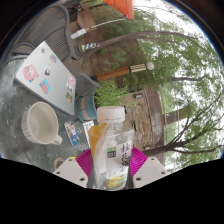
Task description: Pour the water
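A clear plastic bottle (pixel 110 148) with a white cap and a green-and-white label stands between my fingers, and both magenta pads (pixel 87 160) press on its sides. My gripper (pixel 111 168) is shut on it and the whole view is tilted. A white cup (pixel 41 124) sits on the glass table (pixel 20 90), to the left of the bottle and a little ahead of the fingers.
A laptop (pixel 50 73) covered in stickers lies on the table beyond the cup. A small card (pixel 75 130) rests between cup and bottle. A potted plant (pixel 105 92) stands behind the bottle. Chairs (pixel 95 30), trees and a paved yard lie farther off.
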Motion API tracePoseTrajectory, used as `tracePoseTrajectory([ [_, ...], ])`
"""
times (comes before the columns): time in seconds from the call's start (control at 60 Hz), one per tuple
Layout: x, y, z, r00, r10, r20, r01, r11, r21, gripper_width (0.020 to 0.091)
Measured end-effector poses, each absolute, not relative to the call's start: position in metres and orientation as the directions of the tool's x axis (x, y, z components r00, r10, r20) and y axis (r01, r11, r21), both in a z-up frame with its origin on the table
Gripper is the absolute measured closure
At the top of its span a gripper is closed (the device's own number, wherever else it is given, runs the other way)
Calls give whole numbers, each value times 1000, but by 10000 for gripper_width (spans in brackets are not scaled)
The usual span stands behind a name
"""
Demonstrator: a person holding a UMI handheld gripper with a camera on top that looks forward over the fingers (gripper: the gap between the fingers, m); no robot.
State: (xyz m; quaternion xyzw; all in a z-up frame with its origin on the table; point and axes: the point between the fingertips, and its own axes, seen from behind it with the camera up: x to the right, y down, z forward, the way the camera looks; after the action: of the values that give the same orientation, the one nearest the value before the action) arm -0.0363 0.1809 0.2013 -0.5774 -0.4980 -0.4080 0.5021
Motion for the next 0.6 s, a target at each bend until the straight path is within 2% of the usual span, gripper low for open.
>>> tracePoseTrajectory([
  [0.083,-12,177,203,665,153,731,746,-86,-661,645],
  [0.133,8,173,197,833,120,540,552,-118,-825,646],
  [0.183,27,169,183,924,100,368,379,-135,-915,644],
  [0.3,57,174,141,994,110,20,43,-209,-977,646],
  [0.333,59,157,111,993,96,-63,-44,-188,-981,647],
  [0.35,66,165,119,993,104,-53,-31,-203,-979,646],
  [0.4,77,170,116,993,103,-63,-41,-202,-978,647],
  [0.417,80,161,101,991,107,-75,-53,-197,-979,647],
  [0.5,78,158,83,985,160,-68,-32,-217,-976,639],
  [0.533,75,154,89,980,194,-31,2,-165,-986,642],
  [0.55,71,154,77,979,204,-27,6,-161,-987,639],
  [0.567,70,152,88,978,208,-17,13,-143,-990,641],
  [0.6,71,151,88,978,210,-22,6,-131,-991,640],
])
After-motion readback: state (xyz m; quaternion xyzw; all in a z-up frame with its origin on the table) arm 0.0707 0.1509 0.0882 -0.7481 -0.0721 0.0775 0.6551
